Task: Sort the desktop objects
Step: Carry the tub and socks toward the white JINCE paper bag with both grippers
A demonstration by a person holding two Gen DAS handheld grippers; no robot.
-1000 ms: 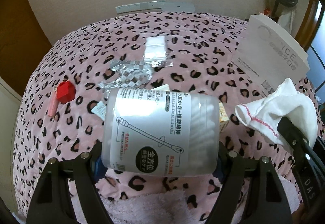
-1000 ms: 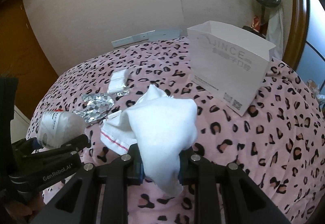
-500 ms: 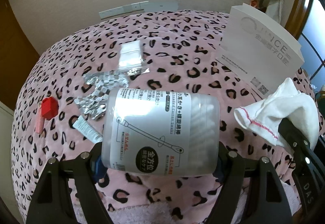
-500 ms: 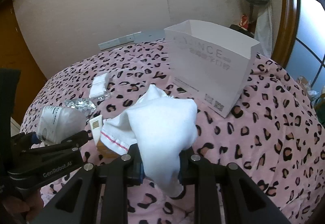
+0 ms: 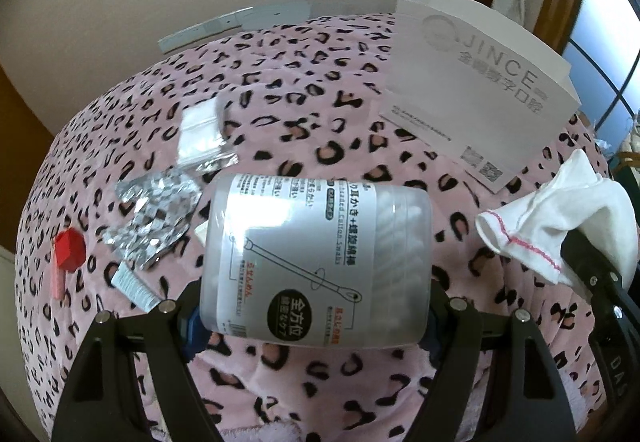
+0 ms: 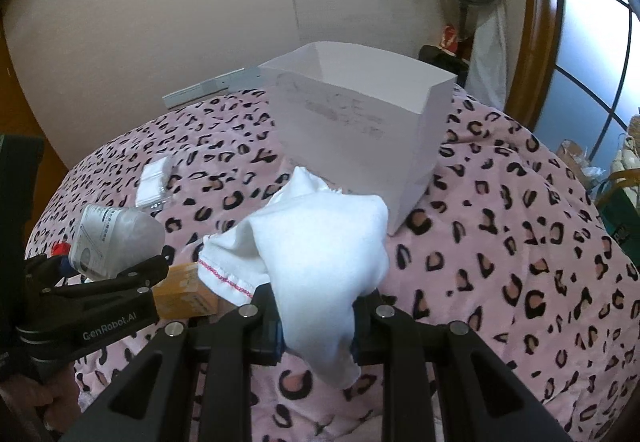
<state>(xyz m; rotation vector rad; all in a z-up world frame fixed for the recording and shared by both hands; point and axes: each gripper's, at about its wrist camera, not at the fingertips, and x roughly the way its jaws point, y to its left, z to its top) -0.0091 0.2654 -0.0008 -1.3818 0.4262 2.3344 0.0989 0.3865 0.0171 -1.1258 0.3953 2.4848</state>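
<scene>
The left gripper [image 5: 316,318] is clamped on a clear tub of cotton swabs [image 5: 316,262], held on its side above the near edge of the pink leopard-print blanket [image 5: 320,113]. The right gripper [image 6: 316,322] pinches a white cloth [image 6: 320,242], which droops over both fingers. One white paper bag [image 6: 360,133] stands open-topped toward the blanket's far right edge, just beyond the cloth.

Judging by this, both loads seem bound for the bag. To do it well, each gripper should come well above the bag's rim before letting go, one at a time, since the bag is light and a knock could tip it. The cloth's hanging tail should clear the rim first; the tub is better lowered in than dropped.

Lying on the blanket: one crumpled foil sheet [image 5: 152,213], one small clear plastic pouch [image 5: 200,133], one red cap [image 5: 70,250] near the left edge, one small white tube [image 5: 134,286] and one yellow box [image 6: 184,294], partly hidden behind the cloth.
</scene>
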